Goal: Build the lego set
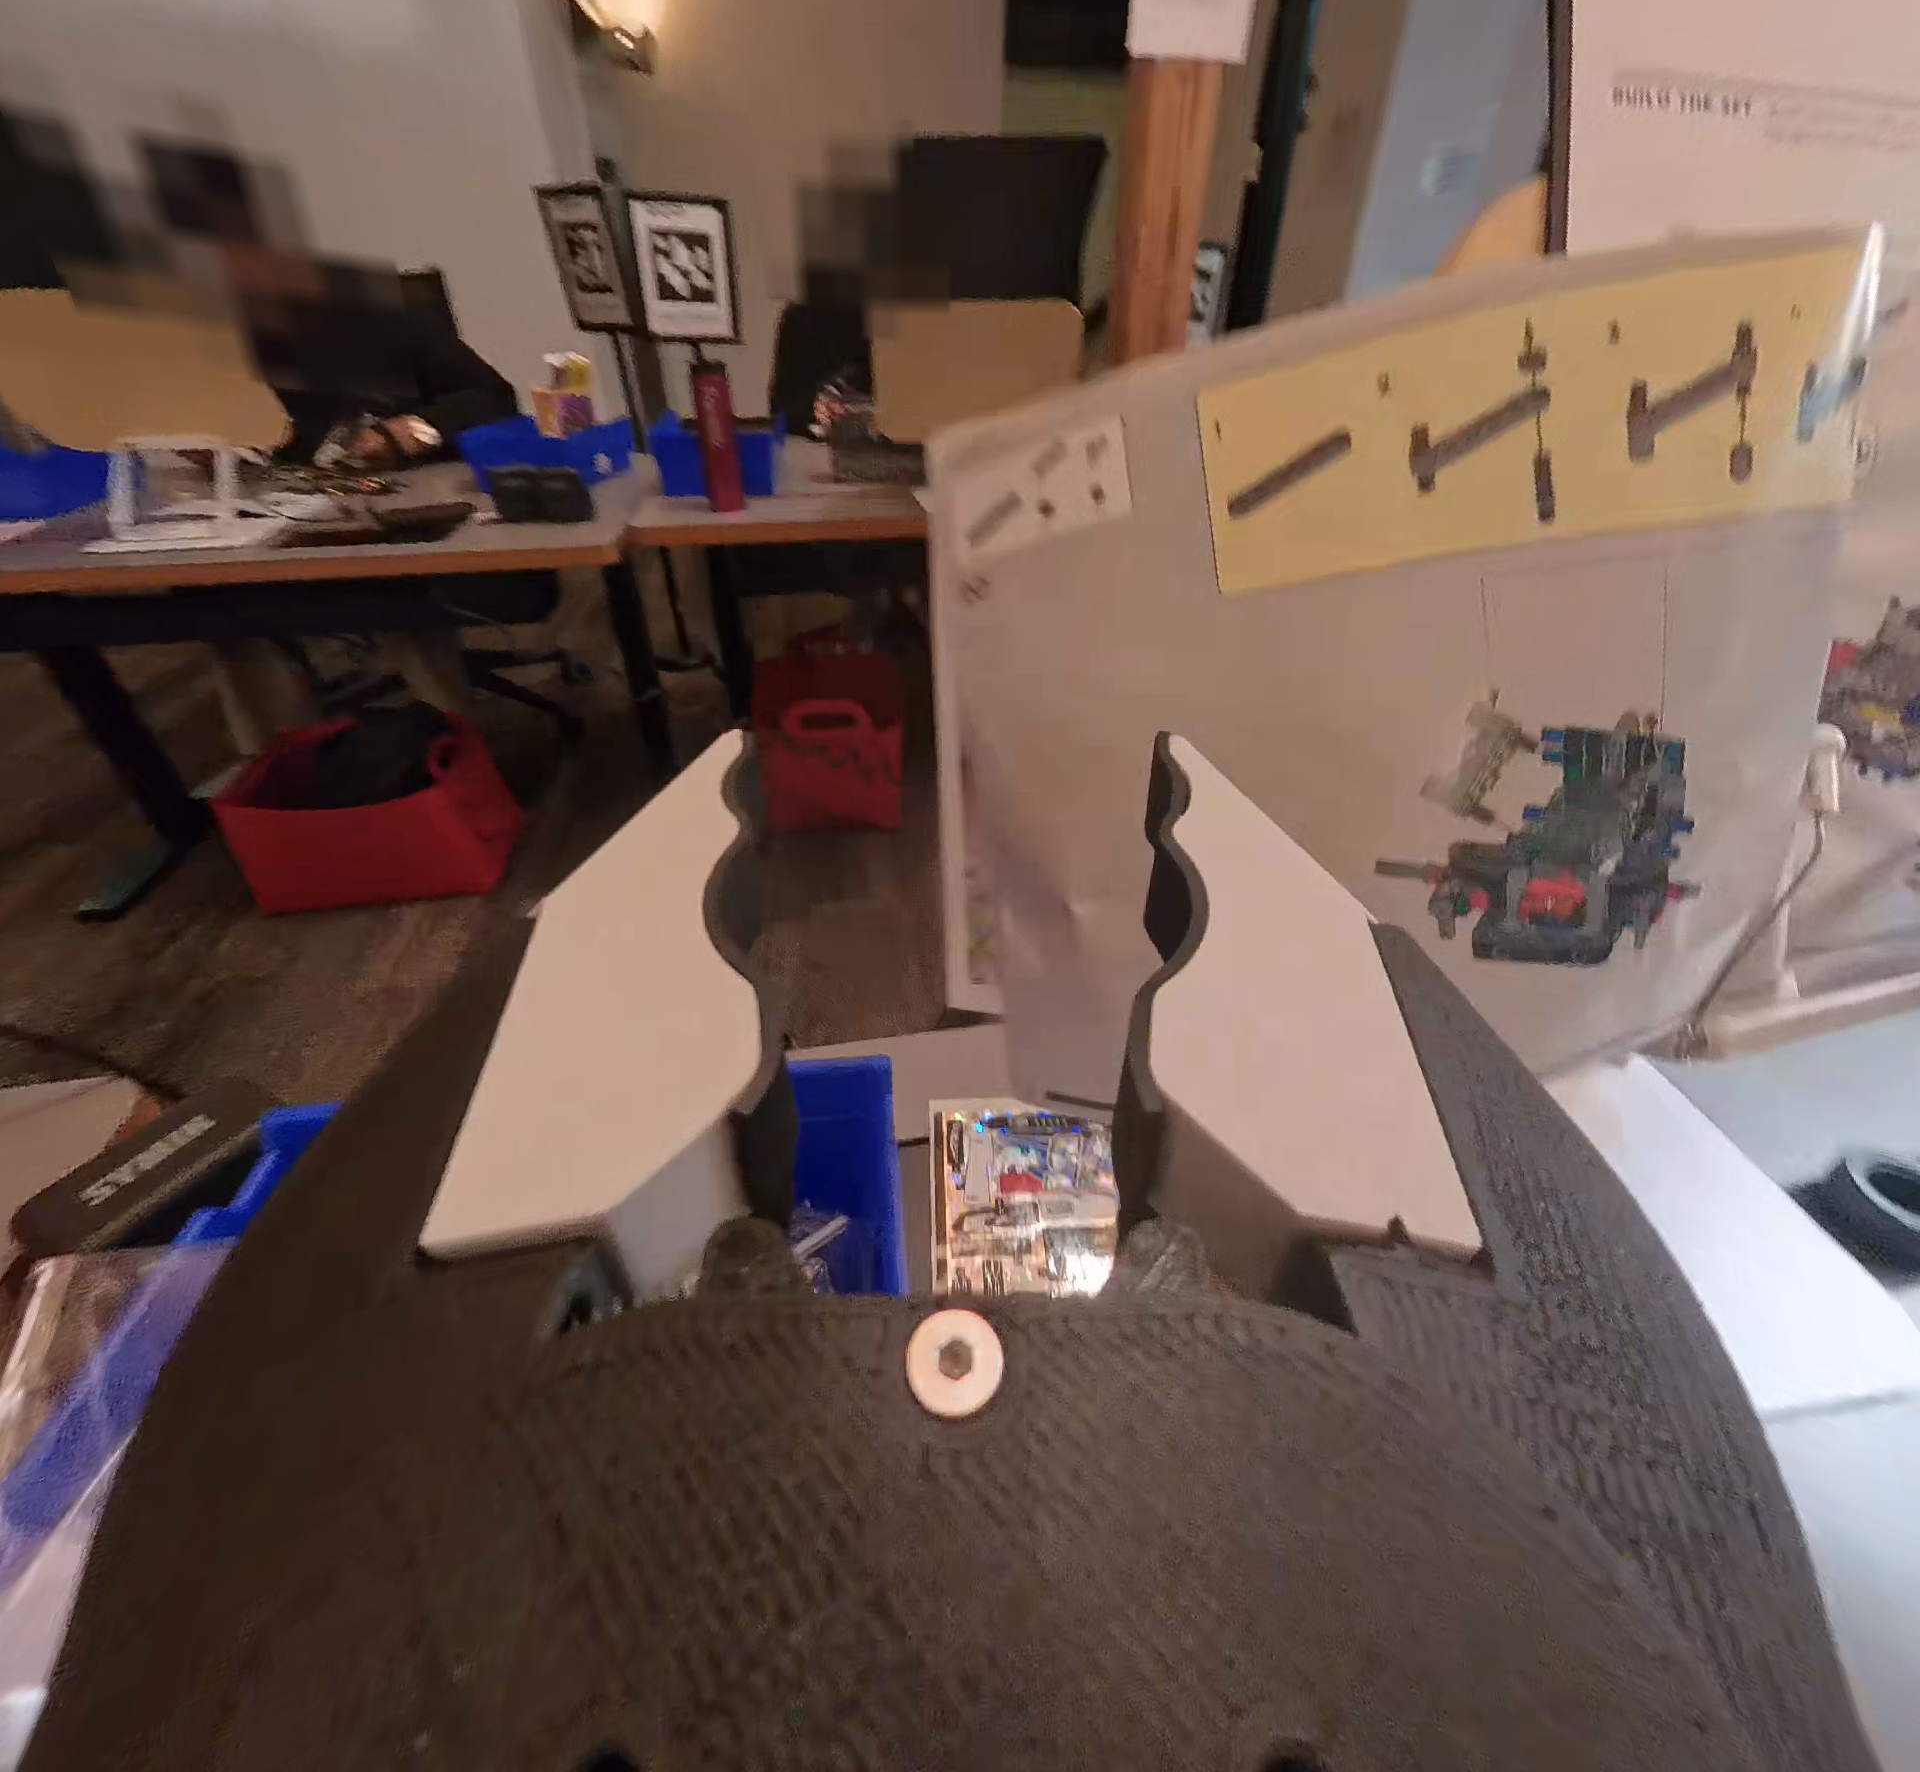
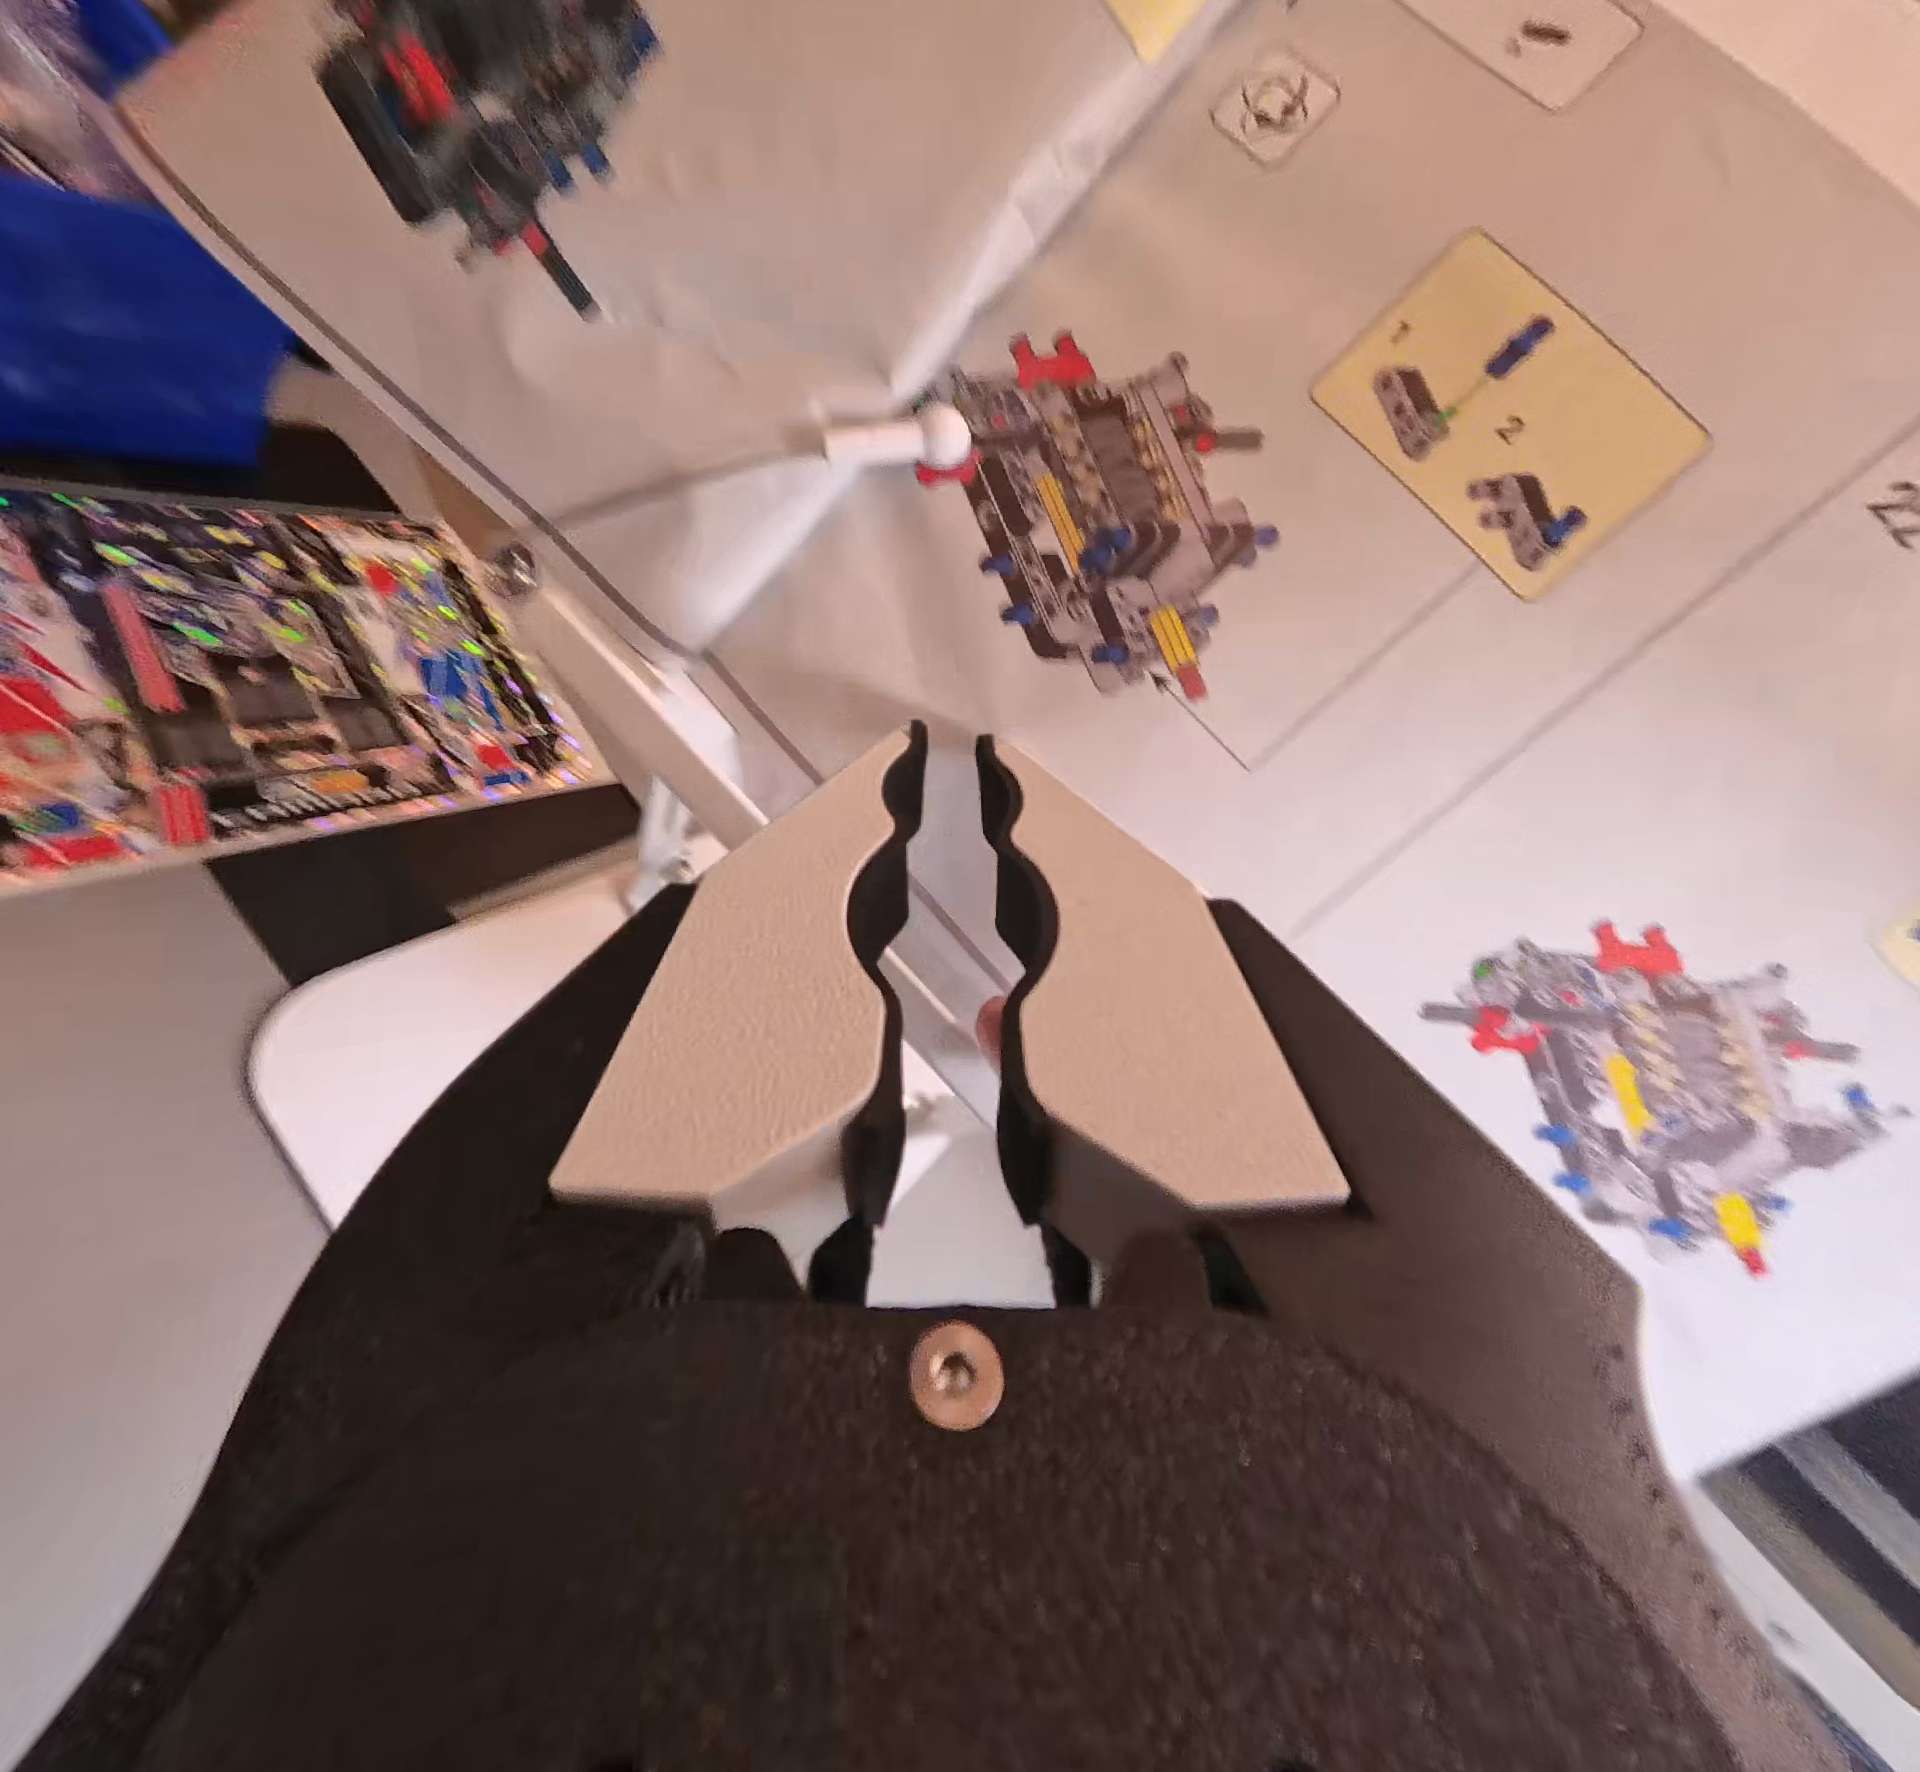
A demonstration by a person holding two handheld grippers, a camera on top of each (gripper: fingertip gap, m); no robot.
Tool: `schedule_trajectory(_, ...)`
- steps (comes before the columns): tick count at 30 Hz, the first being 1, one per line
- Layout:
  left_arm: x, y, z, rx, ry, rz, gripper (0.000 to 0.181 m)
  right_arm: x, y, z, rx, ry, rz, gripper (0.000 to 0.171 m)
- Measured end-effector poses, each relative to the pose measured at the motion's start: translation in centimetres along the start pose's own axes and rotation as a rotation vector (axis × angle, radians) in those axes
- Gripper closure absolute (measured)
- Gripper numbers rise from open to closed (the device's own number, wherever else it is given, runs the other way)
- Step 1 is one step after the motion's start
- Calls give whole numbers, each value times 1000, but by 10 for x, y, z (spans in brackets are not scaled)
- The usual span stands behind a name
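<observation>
My left gripper (image 1: pixel 945 777) is open and empty, held in the air over a blue parts bin (image 1: pixel 847 1151) and a shiny sticker sheet (image 1: pixel 1023 1192). The instruction booklet's page (image 1: pixel 1299 683) stands just to its right, blurred. In the right wrist view my right gripper (image 2: pixel 948 743) is nearly shut, and the lower edge of the blurred, lifted booklet page (image 2: pixel 831 112) runs between its jaws. The open booklet (image 2: pixel 1143 216) shows building steps. No loose bricks are clearly seen.
A white stand arm with a ball tip (image 2: pixel 904 444) rests on the booklet. The sticker sheet (image 2: pixel 260 662) and blue bin (image 2: pixel 104 320) lie left of the right gripper. A black tyre (image 1: pixel 1870 1192) lies at right. Far tables (image 1: pixel 312 548) and red bags (image 1: pixel 364 818) are behind. Spacing between my two grippers at the tips: around 30 cm.
</observation>
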State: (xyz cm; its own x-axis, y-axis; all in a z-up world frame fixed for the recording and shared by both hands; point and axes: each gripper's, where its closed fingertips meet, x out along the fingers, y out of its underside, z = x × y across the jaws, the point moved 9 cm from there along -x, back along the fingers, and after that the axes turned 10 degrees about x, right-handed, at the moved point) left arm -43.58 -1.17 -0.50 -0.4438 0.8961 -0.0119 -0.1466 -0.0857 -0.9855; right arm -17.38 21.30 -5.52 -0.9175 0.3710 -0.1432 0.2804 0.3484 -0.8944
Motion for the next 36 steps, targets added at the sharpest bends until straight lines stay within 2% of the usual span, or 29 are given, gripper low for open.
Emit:
schedule_trajectory(3,-13,-13,-19,39,-18,-86,126,-1,7,-5,-117,84,23,171)
schedule_trajectory(5,-15,-18,-54,107,85,-82,129,-2,9,-6,-150,112,46,171)
schedule_trajectory(7,-12,-15,-100,194,260,-24,138,-3,10,-8,-177,135,77,171)
schedule_trajectory(12,10,2,-189,367,444,78,145,-7,11,-15,-159,141,134,171)
schedule_trajectory(15,36,10,-213,421,389,151,147,-8,11,-18,-149,130,145,171)
schedule_trajectory(18,50,12,-218,472,274,173,160,-14,12,-27,-23,81,140,171)
schedule_trajectory(20,51,13,-216,466,256,166,164,-25,14,-49,116,83,71,160)
schedule_trajectory(23,50,13,-211,454,273,150,171,-45,20,-96,317,158,-34,127)
schedule_trajectory(24,49,14,-210,457,273,148,181,-50,23,-112,377,187,-69,117)
schedule_trajectory(26,49,14,-208,450,293,143,181,-54,31,-140,461,206,-94,101)
schedule_trajectory(28,49,14,-206,418,319,138,181,-49,39,-160,521,166,-83,85)
schedule_trajectory(29,49,14,-205,403,332,130,181,-45,43,-167,564,115,-78,84)
schedule_trajectory(32,48,17,-202,354,356,98,181,-35,48,-175,689,-97,-96,117)
schedule_trajectory(35,47,18,-200,298,364,74,181,-41,50,-188,733,-177,-149,153)
schedule_trajectory(36,47,18,-199,283,368,70,181,-42,52,-189,734,-192,-138,157)
